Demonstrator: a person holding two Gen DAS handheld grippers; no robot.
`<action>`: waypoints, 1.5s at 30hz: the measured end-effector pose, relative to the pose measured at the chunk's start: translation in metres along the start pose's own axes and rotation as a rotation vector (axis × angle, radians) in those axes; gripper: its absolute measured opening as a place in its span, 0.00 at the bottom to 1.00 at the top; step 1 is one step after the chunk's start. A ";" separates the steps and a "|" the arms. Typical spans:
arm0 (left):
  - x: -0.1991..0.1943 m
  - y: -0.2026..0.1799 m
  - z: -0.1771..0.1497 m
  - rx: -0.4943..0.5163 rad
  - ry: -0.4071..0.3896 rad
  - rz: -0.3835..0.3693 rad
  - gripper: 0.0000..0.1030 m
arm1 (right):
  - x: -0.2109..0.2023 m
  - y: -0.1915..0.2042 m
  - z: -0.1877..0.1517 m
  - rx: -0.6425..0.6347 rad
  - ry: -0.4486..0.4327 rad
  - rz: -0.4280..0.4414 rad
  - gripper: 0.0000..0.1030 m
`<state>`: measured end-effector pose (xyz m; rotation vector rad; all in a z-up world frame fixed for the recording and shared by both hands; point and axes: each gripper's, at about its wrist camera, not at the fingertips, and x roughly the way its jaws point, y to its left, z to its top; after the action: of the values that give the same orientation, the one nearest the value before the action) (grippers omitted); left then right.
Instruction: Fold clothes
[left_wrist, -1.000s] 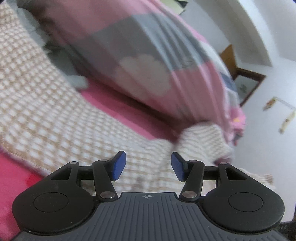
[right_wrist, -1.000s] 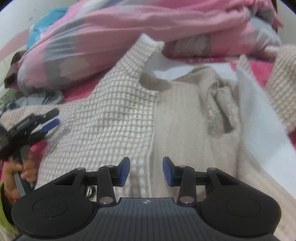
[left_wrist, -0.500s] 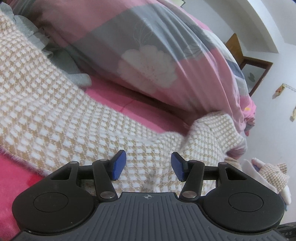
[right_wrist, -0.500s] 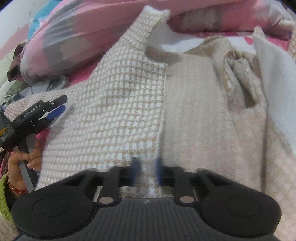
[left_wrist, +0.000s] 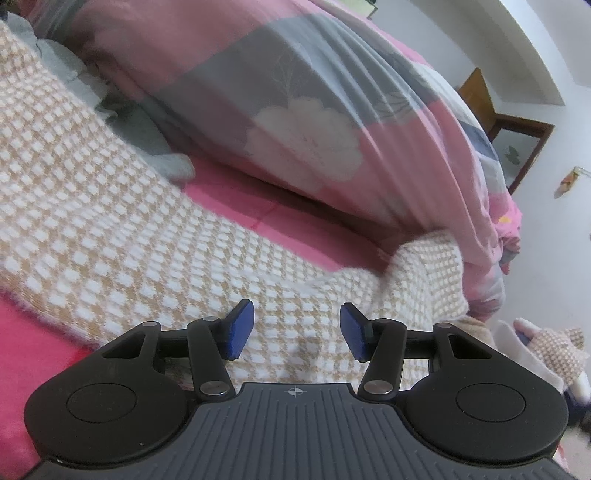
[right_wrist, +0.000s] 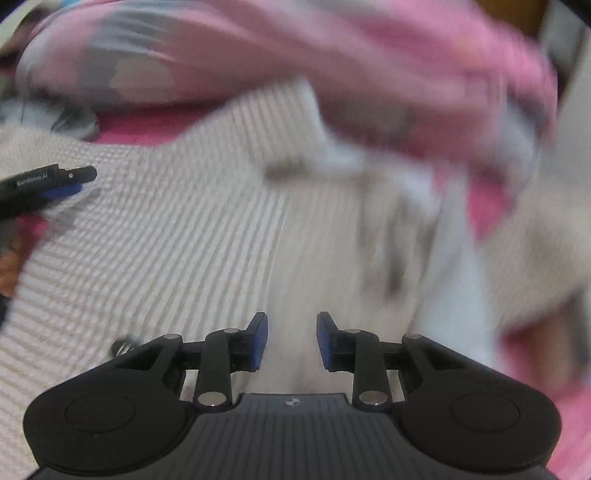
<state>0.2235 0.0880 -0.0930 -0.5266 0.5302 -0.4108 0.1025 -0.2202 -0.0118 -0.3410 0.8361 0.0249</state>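
A beige-and-white checked knit garment (left_wrist: 147, 251) lies spread on the pink bed sheet (left_wrist: 258, 206). My left gripper (left_wrist: 297, 328) hovers just above its checked sleeve, open, with nothing between the blue pads. In the blurred right wrist view the garment (right_wrist: 184, 240) shows its checked front and a plainer beige lining (right_wrist: 351, 229). My right gripper (right_wrist: 291, 339) is over the front edge with its jaws opening. Pale cloth shows in the gap, but the pads do not press on it. The left gripper (right_wrist: 74, 182) is seen at the garment's left edge.
A bulky pink and grey quilt (left_wrist: 332, 110) lies heaped along the far side of the garment. Grey cloth (left_wrist: 147, 140) is tucked beside it. A wooden frame (left_wrist: 517, 125) stands by the white wall at the right. A hand (right_wrist: 7, 269) is at the left edge.
The right gripper closed at the garment's front edge half a second ago and has now parted again. Its view has swung and blurred. The left gripper stayed put, still open.
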 end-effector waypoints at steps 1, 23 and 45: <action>-0.002 0.001 0.001 -0.005 -0.013 0.009 0.51 | -0.002 0.010 0.014 -0.067 -0.037 -0.009 0.30; -0.001 0.008 0.001 -0.006 -0.027 0.096 0.48 | 0.184 0.002 0.122 0.097 -0.136 0.072 0.28; -0.013 0.018 0.000 -0.077 -0.091 0.040 0.50 | 0.187 -0.013 0.121 0.274 -0.143 0.290 0.44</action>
<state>0.2175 0.1086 -0.0991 -0.6048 0.4700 -0.3276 0.3180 -0.2165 -0.0696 0.0418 0.7306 0.2010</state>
